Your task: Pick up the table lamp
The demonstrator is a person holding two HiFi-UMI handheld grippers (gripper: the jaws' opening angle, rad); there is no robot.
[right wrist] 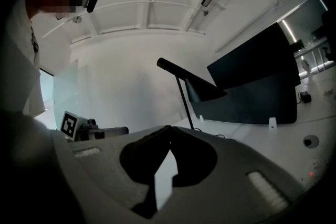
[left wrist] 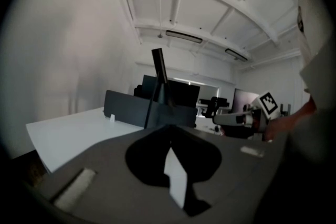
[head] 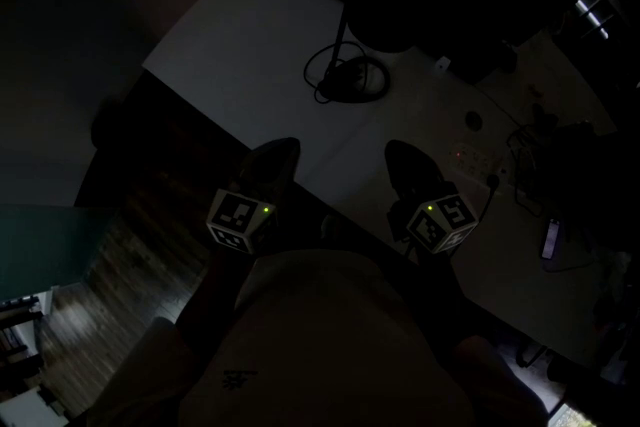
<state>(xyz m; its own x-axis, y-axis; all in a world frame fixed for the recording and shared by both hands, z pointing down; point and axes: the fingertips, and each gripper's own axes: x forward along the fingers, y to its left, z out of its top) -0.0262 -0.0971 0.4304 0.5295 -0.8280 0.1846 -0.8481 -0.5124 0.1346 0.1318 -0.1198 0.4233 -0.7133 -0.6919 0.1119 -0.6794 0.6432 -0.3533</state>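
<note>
The table lamp stands on the white table [head: 240, 45], ahead of both grippers. Its round base [head: 350, 78] sits inside a loop of black cable, and its thin stem [head: 341, 27] rises from it. In the right gripper view the black lamp [right wrist: 185, 96] shows its slanted arm and cone shade [right wrist: 206, 89]. The left gripper view shows the lamp's stem [left wrist: 157, 89] straight ahead. My left gripper [head: 280, 151] [left wrist: 169, 127] is shut and empty, short of the table's near edge. My right gripper [head: 400, 155] [right wrist: 168, 127] is shut and empty too, over the near edge. Neither touches the lamp.
A dark partition [right wrist: 252, 92] [left wrist: 131, 110] runs behind the lamp. To the right lie a power strip with a red light [head: 472, 156], a round cable port [head: 473, 121], cables and a phone [head: 551, 237]. Wooden floor [head: 110, 265] is at the left.
</note>
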